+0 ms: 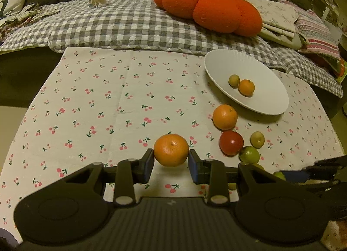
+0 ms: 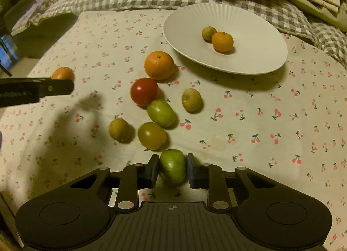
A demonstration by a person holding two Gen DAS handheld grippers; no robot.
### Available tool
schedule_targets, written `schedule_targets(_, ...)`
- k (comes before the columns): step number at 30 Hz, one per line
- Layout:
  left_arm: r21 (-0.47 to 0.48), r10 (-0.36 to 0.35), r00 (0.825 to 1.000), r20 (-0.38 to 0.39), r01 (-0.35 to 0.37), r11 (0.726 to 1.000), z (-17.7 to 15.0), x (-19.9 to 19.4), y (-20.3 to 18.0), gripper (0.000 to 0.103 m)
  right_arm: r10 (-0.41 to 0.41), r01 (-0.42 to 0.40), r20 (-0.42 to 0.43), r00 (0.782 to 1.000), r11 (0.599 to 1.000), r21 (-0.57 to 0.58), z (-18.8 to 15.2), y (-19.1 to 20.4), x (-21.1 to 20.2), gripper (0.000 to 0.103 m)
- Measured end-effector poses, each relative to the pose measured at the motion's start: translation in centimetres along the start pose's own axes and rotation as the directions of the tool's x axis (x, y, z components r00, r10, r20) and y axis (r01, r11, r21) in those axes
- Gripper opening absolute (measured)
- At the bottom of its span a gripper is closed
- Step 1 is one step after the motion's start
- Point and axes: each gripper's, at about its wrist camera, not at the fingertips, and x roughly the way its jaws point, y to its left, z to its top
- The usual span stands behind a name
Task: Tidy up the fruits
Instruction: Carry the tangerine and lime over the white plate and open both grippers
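While a mandarin is clamped in the left gripper jaws and a green fruit in the right gripper jaws, the pick-up step is judged done. Both should next be carried to the white plate near the worktop's far edge and released there.

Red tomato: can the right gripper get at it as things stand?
Probably not yet. The right gripper is already shut on a green fruit, and two more green fruits lie between it and the red tomato. Once emptied, coming from above looks free.
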Motion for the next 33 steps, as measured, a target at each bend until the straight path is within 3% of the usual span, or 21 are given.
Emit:
schedule_targets(9,0.014,-0.007,1.0,0.001,0.007,1.0,0.7,0.5,-1.0,0.032,0.011,-0.016,0.077,0.997,0.998,0.064,2.0,-1.8,-2.4,0.024)
schedule_targets(16,0.062,-0.025,0.998,0.05,0.022,0.998,1.8,0.7,-2.8,0.032,0.0,-0.015,0.127,0.992,0.993,0.116,3.3,-3.6,-3.6,0.025)
schedule_targets(24,0.09,-0.11,0.986,0.124,0.1,0.991,3.5,1.5,-4.3,0.032,-0.023,-0.007,0.166,0.986,0.983,0.181,4.5,-5.9,-4.4,0.025)
schedule_targets(33,0.201,-0.201,0.965,0.17,0.166,0.965,5.5,3.8,-7.2,0.032,-0.056,0.009,0.194,0.979,0.972,0.237,6.0,-8.3,-4.2,0.025)
